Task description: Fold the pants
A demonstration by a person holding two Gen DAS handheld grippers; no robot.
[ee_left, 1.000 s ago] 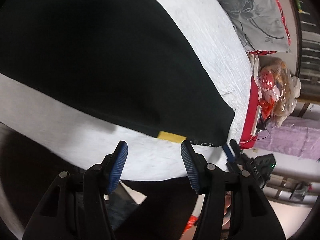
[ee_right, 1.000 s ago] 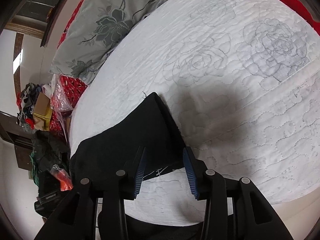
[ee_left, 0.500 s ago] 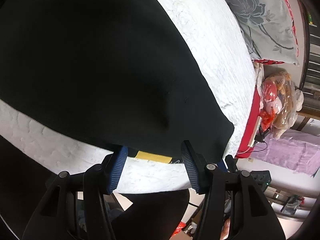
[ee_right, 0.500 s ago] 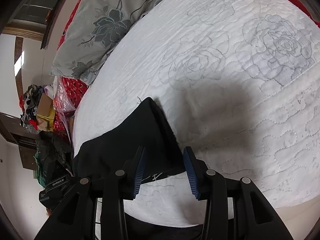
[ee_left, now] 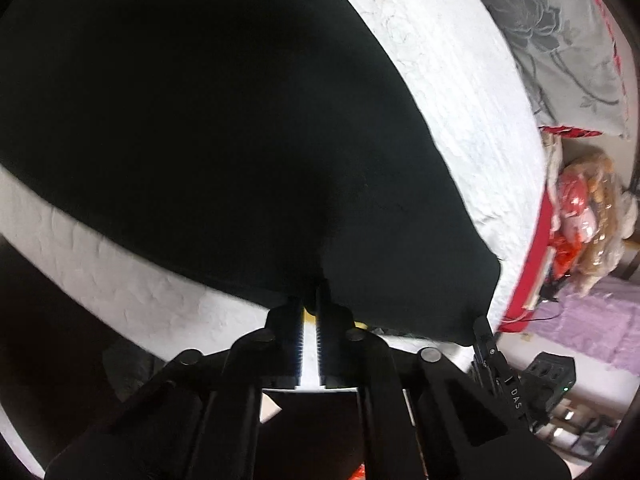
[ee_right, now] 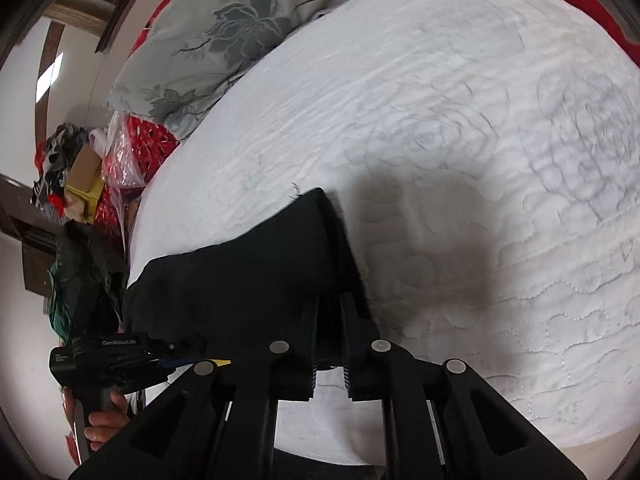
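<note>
Black pants (ee_left: 200, 128) lie spread on a white quilted bed (ee_left: 460, 92). My left gripper (ee_left: 310, 296) is closing tight on their near edge, the cloth pinched between the blue pads, beside a yellow label (ee_left: 362, 325). In the right wrist view the pants (ee_right: 248, 276) end in a corner towards the middle of the bed (ee_right: 440, 120). My right gripper (ee_right: 330, 302) is closing on the near edge by that corner, with cloth between its pads. The left gripper (ee_right: 120, 354) shows there at the lower left, held by a hand (ee_right: 106, 420).
A grey floral pillow (ee_right: 240, 32) lies at the head of the bed. Plastic bags and clutter (ee_left: 580, 208) pile up beside the bed, with a purple cover (ee_left: 600, 328) beyond. The bed's front edge runs just under both grippers.
Both grippers went from open over the pants' near edge to shut on it. The left one moved in closer over the cloth and now covers most of the yellow label.
</note>
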